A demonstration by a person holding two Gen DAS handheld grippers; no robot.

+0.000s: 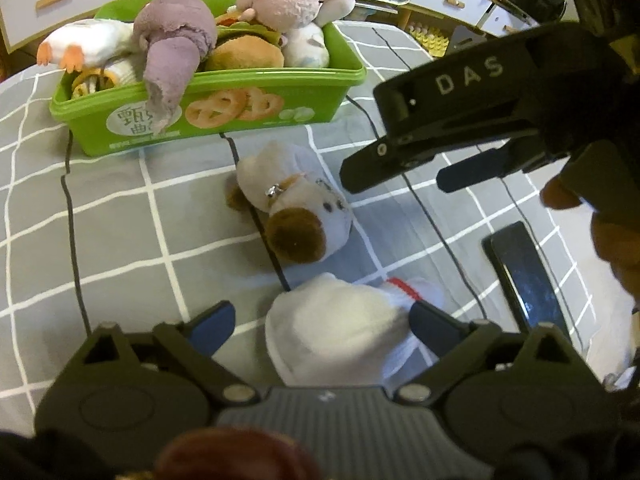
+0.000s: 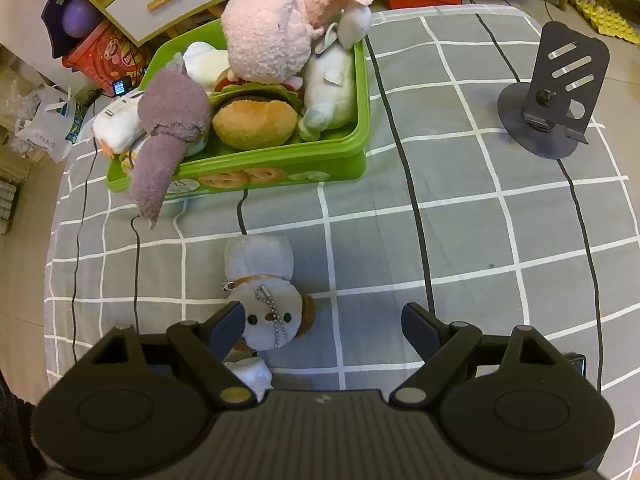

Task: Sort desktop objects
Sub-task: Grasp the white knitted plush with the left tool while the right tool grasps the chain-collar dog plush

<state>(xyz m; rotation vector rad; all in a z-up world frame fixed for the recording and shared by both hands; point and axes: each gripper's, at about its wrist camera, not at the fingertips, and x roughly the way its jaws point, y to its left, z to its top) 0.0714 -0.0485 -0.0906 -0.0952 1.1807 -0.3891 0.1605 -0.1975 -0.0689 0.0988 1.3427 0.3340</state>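
On the far left of the worktop [image 2: 460,232], with its grey checked cloth, I see the green bin [image 1: 256,116] already heaped with plush: a duck, a purple one drooping over the rim, a burger, a pink one on top. Nearer me and just right of the bin's front lies the dog [image 1: 296,200], a small white plush with a brown ear and a ball chain; its long axis runs from the bin toward me, head at my end. Below it, my left gripper [image 1: 324,320] is spread wide around the white plush [image 1: 340,328], a finger on either side, and I cannot tell if the pads touch it yet. I judge this toy light, soft and squashy, nothing fragile, so I would take it across the middle of its body and squeeze well in so the fleece does not slip. Its red-trimmed end points right; the rest hides under my rig. Further right lies a phone [image 1: 520,280]. My right gripper [image 2: 324,320] hangs over the dog's head, fingers well apart, holding nothing. Far right stands a phone stand [image 2: 556,92].
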